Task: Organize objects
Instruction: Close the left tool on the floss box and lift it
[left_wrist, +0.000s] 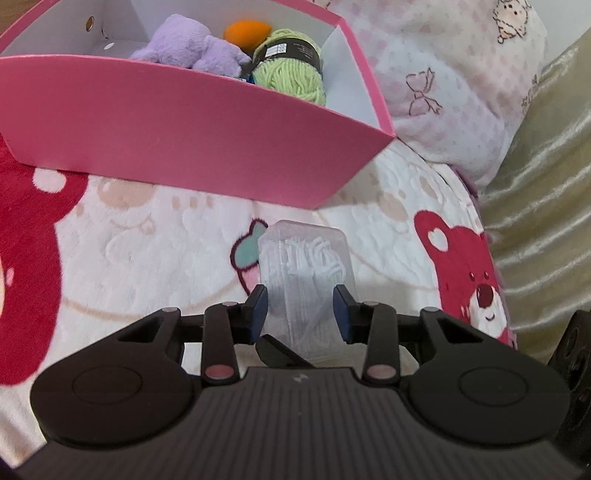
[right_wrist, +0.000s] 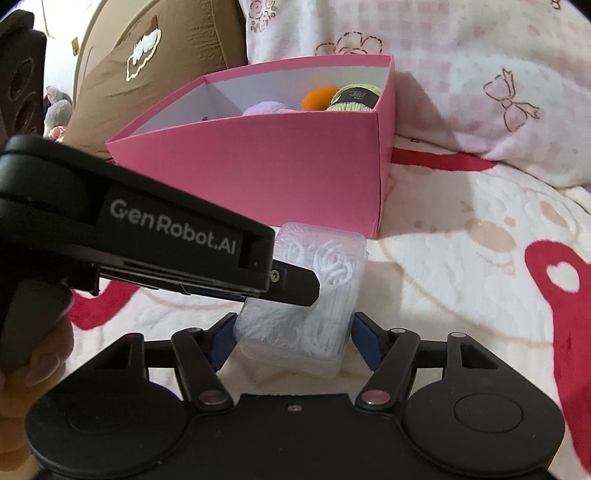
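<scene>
A clear plastic box of white floss picks (left_wrist: 306, 273) lies on the bear-print blanket in front of a pink cardboard box (left_wrist: 184, 140). My left gripper (left_wrist: 301, 310) straddles the clear box, with small gaps between its blue pads and the box sides. In the right wrist view my right gripper (right_wrist: 291, 338) closes on the same clear box (right_wrist: 321, 295), pads touching its sides. The left gripper's body (right_wrist: 147, 236) reaches in from the left over it. The pink box (right_wrist: 266, 162) holds a purple plush (left_wrist: 192, 48), an orange toy (left_wrist: 245, 31) and green yarn (left_wrist: 291, 66).
A pink-patterned quilt (left_wrist: 461, 74) is heaped behind and right of the pink box. A brown pillow (right_wrist: 155, 55) stands at the back left. A shiny beige cover (left_wrist: 546, 206) lies at the right edge of the bed.
</scene>
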